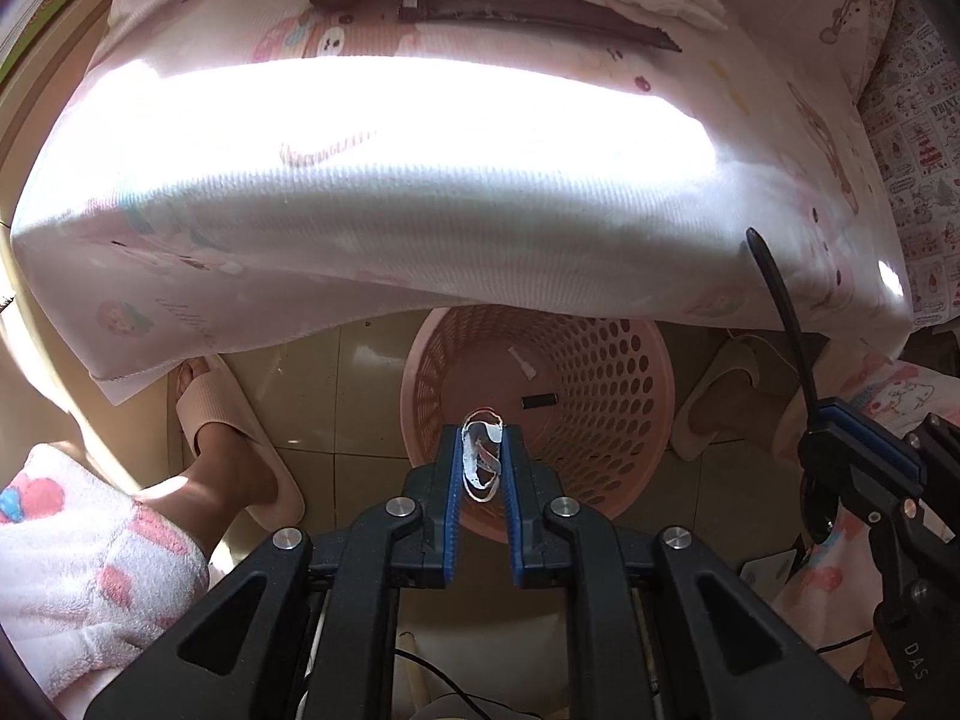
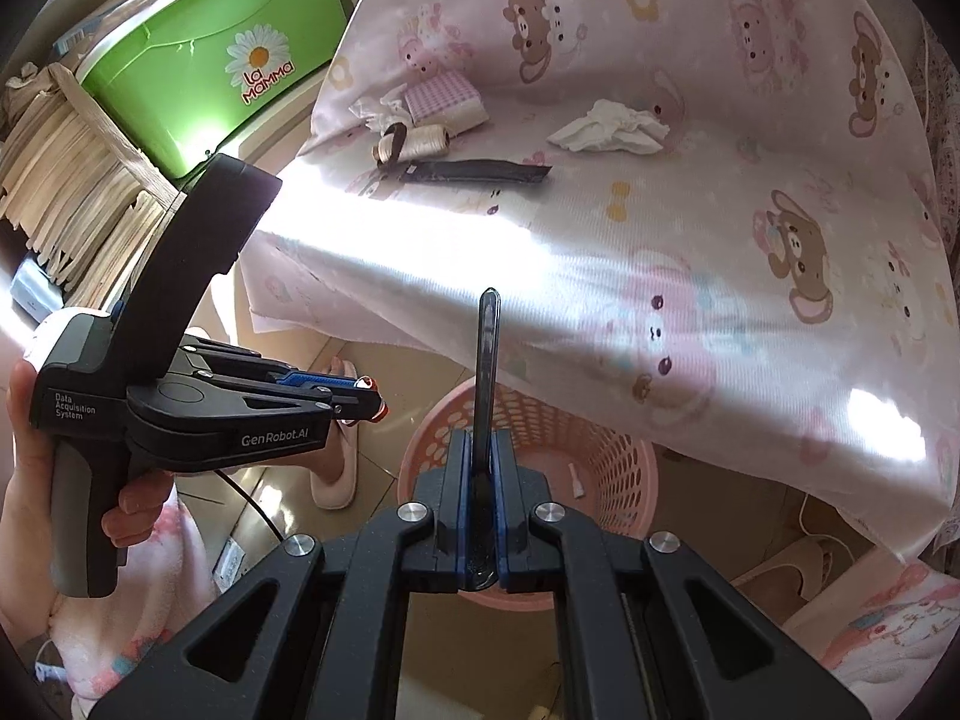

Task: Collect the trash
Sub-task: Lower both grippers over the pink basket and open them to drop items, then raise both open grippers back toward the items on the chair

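Observation:
My left gripper (image 1: 482, 441) is shut on a small crumpled white wrapper (image 1: 482, 457) with red edges, held over the pink perforated trash basket (image 1: 624, 396) on the floor. The left gripper also shows in the right wrist view (image 2: 366, 399). My right gripper (image 2: 482, 441) is shut on a thin black stick (image 2: 485, 372) that points upward above the basket (image 2: 612, 468); that gripper also shows in the left wrist view (image 1: 840, 426). The basket holds a small white piece (image 1: 521, 363) and a small black piece (image 1: 538, 401). On the bed lie crumpled tissue (image 2: 609, 126) and a dark strap (image 2: 474, 171).
The pink cartoon-print bedsheet (image 2: 690, 252) overhangs the basket. A thread spool (image 2: 414, 144), a checked pouch (image 2: 444, 102) and another tissue (image 2: 375, 108) lie on the bed. A green storage box (image 2: 210, 72) stands at the left. The person's slippered feet (image 1: 228, 426) flank the basket.

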`<state>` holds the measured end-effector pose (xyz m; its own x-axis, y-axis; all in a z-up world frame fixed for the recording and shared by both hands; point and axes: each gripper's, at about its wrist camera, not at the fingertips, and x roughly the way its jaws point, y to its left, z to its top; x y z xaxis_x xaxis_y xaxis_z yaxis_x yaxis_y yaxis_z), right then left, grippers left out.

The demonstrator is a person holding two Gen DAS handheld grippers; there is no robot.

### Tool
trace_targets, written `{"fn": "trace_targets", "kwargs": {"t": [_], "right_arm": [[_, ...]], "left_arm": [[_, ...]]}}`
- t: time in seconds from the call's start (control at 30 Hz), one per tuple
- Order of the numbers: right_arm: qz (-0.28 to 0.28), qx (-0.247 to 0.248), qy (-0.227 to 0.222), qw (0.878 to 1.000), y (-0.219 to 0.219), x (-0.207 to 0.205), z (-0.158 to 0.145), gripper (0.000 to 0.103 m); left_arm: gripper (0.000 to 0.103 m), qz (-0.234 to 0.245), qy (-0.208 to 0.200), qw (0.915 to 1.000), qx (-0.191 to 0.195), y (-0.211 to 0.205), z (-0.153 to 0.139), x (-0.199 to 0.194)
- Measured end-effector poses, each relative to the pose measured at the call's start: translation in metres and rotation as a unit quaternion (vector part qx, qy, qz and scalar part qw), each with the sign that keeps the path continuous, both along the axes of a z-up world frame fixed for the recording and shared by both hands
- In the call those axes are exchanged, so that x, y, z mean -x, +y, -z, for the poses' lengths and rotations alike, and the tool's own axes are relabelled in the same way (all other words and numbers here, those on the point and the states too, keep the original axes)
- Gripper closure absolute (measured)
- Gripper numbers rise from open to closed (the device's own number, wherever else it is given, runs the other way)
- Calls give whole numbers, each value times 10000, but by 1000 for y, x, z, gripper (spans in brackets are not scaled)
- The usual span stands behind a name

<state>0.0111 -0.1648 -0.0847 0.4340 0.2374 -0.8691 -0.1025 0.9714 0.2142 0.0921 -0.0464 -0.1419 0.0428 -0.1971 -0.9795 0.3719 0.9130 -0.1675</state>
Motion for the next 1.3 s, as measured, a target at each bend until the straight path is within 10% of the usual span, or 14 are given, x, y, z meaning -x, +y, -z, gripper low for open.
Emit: {"fn": "trace_targets", "kwargs": {"t": [1.03,1.2,1.3], "right_arm": [[339,302,1348,9898,-16,-21,122,96],[483,215,1483,9875,-23,-23,125,95],[512,267,1439,9879,-23,-23,120,95]], "left_arm": [[86,424,745,9943,-635,-19,83,8],[46,357,788,9939,-677,-20,86,8],[43,280,668,9952,-658,-18,80,8]]}}
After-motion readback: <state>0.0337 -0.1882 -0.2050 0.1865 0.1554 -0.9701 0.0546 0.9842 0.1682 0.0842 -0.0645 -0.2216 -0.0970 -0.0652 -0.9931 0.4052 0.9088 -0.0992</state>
